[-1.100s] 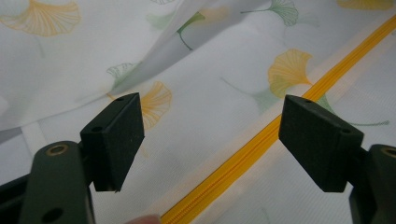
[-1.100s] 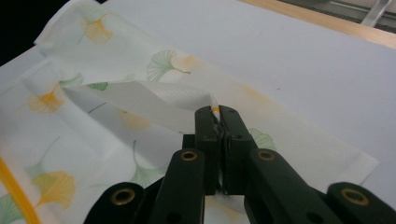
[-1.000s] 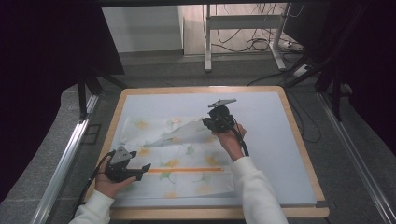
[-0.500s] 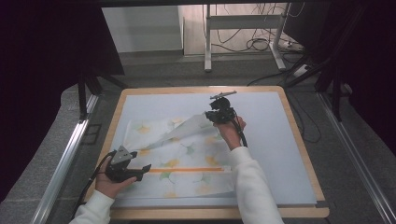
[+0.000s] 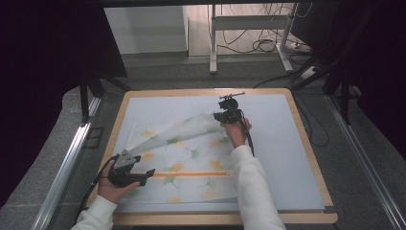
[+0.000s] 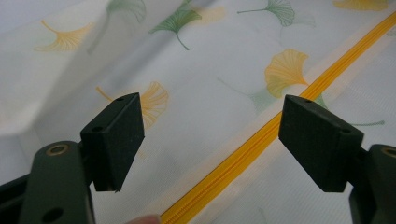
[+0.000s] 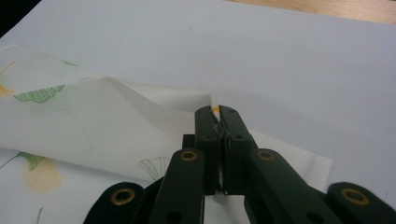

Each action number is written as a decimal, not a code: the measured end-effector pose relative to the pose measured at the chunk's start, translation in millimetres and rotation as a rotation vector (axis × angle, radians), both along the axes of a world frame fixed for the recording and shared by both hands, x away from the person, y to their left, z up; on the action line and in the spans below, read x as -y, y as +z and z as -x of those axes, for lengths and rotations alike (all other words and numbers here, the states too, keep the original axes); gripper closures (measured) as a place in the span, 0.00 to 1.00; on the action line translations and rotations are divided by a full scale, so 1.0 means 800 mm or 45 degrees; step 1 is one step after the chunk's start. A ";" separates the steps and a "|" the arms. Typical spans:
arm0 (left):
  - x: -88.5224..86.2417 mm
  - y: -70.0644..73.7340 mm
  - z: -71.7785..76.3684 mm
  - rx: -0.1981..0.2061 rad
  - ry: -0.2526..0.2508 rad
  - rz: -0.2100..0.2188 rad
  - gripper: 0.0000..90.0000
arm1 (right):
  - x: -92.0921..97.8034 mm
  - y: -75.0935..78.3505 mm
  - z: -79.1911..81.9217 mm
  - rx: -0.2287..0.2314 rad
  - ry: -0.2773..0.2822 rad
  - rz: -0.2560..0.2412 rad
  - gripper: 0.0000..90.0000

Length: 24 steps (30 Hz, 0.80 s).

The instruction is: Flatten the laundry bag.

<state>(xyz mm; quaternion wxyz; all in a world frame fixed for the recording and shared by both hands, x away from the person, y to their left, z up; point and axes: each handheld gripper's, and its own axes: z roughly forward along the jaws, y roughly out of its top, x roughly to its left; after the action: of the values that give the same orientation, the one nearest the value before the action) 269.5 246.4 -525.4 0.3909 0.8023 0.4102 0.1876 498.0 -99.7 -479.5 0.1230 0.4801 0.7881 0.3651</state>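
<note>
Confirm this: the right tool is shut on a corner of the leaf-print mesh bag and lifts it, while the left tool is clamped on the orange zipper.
One part is wrong. The left tool is not clamped on the orange zipper: the left gripper view shows its jaws wide open above it. The right tool is indeed shut on a lifted corner of the leaf-print mesh bag.

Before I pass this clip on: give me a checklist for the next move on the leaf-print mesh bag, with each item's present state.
1. Right gripper shut on the mesh bag corner: ok.
2. Lifted corner off the white mat: ok.
3. Left gripper open, jaws wide apart: ok.
4. Left gripper holding the bag down: not ok, nothing between its jaws.
5. Yellow zipper lies straight: ok.
6. Zipper open or closed: cannot tell.
</note>
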 end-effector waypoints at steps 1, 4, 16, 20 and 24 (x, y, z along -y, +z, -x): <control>0.000 0.000 0.000 0.000 0.000 -0.001 0.25 | 0.001 -0.001 -0.002 -0.003 -0.011 -0.003 0.96; 0.000 0.000 0.000 -0.001 0.000 -0.002 0.25 | 0.005 -0.004 -0.009 -0.004 -0.033 -0.004 0.96; -0.002 -0.002 -0.002 -0.011 0.001 0.001 0.25 | 0.022 -0.008 -0.033 0.005 -0.126 -0.023 0.96; -0.002 -0.002 -0.002 -0.011 0.000 0.002 0.25 | 0.031 -0.009 -0.037 0.013 -0.153 -0.054 0.94; -0.002 -0.002 -0.001 -0.006 0.001 0.005 0.25 | 0.039 -0.008 -0.037 0.024 -0.158 -0.055 0.91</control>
<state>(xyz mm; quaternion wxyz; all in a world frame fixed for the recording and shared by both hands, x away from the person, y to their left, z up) 270.6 248.2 -526.6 0.3913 0.8019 0.4117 0.1850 527.3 -131.2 -485.6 0.1425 0.5269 0.7477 0.3782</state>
